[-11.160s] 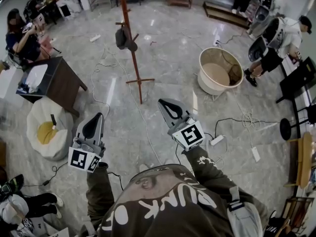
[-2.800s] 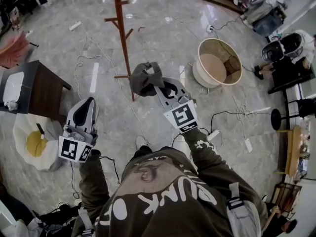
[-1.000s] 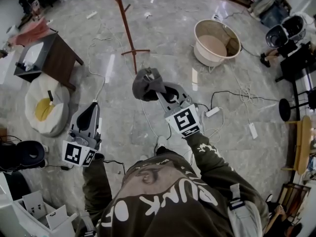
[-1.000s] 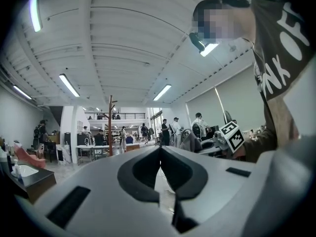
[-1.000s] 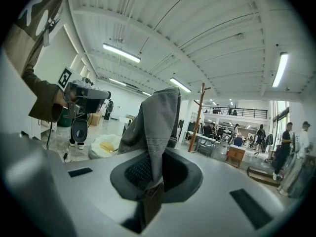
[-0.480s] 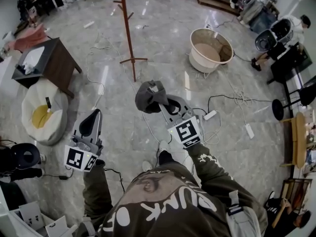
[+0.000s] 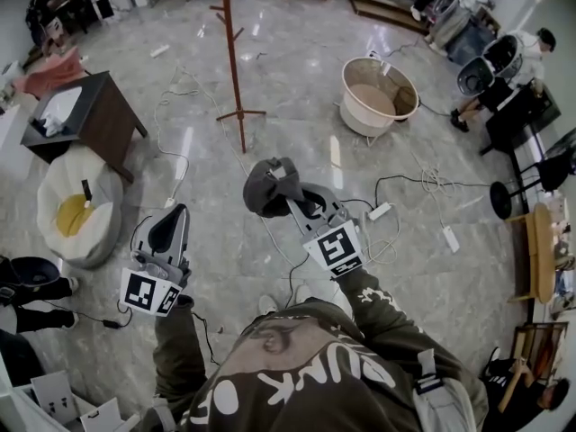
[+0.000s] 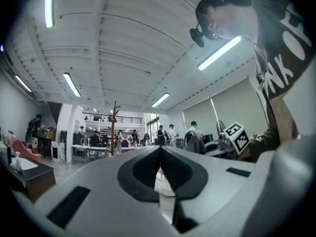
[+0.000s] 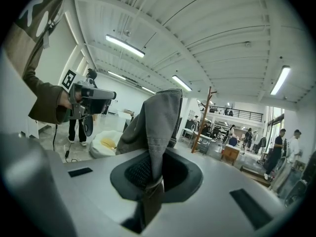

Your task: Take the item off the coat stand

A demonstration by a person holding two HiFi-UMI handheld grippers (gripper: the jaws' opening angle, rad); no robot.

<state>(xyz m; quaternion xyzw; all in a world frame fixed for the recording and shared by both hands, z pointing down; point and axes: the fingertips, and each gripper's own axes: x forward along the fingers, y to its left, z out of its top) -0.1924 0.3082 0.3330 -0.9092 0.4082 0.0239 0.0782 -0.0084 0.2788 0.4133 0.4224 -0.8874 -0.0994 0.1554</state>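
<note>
A grey cap (image 7: 266, 186) hangs from my right gripper (image 7: 292, 207), whose jaws are shut on its fabric; in the right gripper view the cap (image 9: 154, 127) rises from between the closed jaws of that gripper (image 9: 149, 181). The wooden coat stand (image 7: 231, 57) stands bare on the floor well ahead of me, also seen far off as the coat stand (image 9: 203, 117) and coat stand (image 8: 114, 127). My left gripper (image 7: 166, 229) is held low at the left, jaws shut with nothing between them (image 8: 160, 166).
A tan tub (image 7: 377, 95) sits ahead right. A dark side table (image 7: 83, 116) and a white-and-yellow beanbag (image 7: 74, 216) lie at left. Cables and power strips (image 7: 447, 238) trail over the marble floor. Stools and seated people are at the far right.
Over the last second I have stepped back from the coat stand with the cap still in the right gripper. Both grippers keep their poses.
</note>
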